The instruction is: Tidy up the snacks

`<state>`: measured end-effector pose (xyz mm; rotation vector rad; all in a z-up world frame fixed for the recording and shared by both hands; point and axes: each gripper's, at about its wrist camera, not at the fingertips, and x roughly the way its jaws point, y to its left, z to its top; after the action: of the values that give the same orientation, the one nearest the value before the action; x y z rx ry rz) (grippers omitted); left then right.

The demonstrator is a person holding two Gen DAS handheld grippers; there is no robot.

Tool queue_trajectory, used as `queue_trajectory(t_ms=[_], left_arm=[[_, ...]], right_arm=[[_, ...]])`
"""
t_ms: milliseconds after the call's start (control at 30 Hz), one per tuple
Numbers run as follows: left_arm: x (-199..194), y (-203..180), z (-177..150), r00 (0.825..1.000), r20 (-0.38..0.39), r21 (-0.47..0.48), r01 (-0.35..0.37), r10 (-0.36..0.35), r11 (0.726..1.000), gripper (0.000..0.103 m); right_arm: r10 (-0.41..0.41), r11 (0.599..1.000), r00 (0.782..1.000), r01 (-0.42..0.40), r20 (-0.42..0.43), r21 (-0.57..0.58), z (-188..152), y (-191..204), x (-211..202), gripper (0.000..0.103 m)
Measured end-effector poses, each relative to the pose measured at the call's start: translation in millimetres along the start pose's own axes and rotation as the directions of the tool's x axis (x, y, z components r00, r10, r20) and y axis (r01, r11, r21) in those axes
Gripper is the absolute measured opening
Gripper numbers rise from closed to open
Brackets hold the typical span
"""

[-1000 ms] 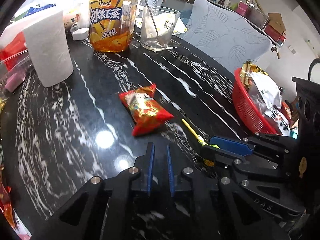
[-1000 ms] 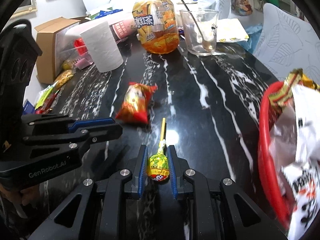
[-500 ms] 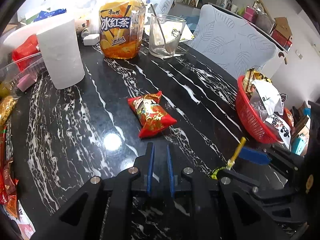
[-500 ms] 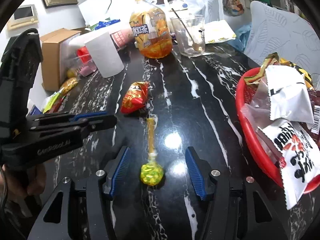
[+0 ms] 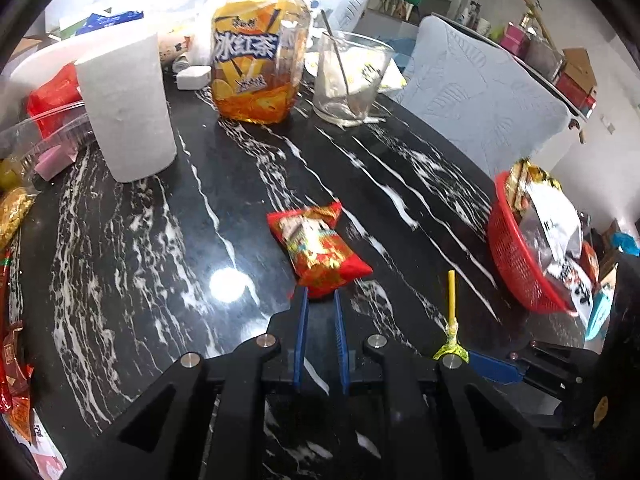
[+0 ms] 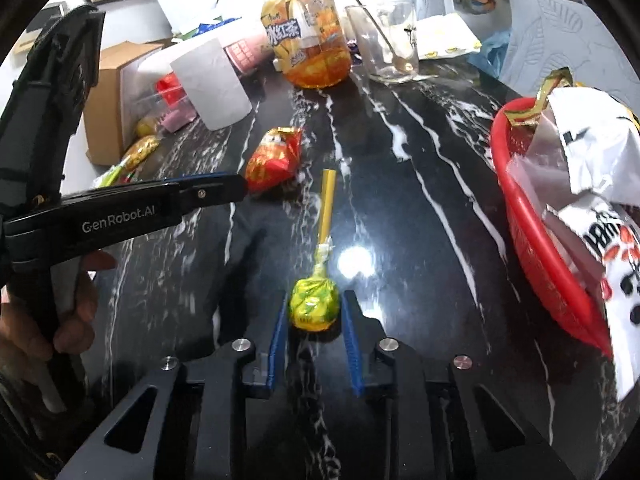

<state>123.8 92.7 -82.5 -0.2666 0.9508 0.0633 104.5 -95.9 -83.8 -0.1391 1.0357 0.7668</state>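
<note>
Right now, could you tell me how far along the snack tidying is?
Partly done. Several packets already sit in the red basket. In hand: the right tool is shut on the lollipop, not yet carried across. Left: the red snack packet lies on the table, the shut, empty left tool just short of it.

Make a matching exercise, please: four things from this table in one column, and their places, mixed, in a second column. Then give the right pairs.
1. lollipop
2. spoon
3. white snack bags
4. red packet

A. in the glass
B. between the right tool's fingers
C. in the red basket
D. flat on the table

Pairs: 1-B, 2-A, 3-C, 4-D
</note>
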Motion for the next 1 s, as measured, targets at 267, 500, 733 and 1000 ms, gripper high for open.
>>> queue_trajectory(t_ms=[267,500,733,1000], left_arm=[[10,5,17,1.000,0.008,-0.051,0.008,-0.008,0.999,0.068],[20,6,28,0.999,0.040,-0.066,0.013,-0.011,0.998,0.103],[43,5,27,1.000,-0.015,-0.062,0.021,-0.022,0.998,0.098],[41,-7,18,0.999,-0.041,0.014,0.036,-0.035,0.999,0.029]], right_arm=[[-0.022,1.000,0.998,0.022,0.053,-0.012,24,-2,0,0.024],[-0.031,0.999,0.997,0.033,0.073,-0.023,36,-4,2,0.024],[-0.048,0.999,0.996,0.049,0.069,-0.016,39,-9,7,0.024],[-0.043,0.999,0.997,0.044,0.069,-0.013,39,-9,7,0.024]])
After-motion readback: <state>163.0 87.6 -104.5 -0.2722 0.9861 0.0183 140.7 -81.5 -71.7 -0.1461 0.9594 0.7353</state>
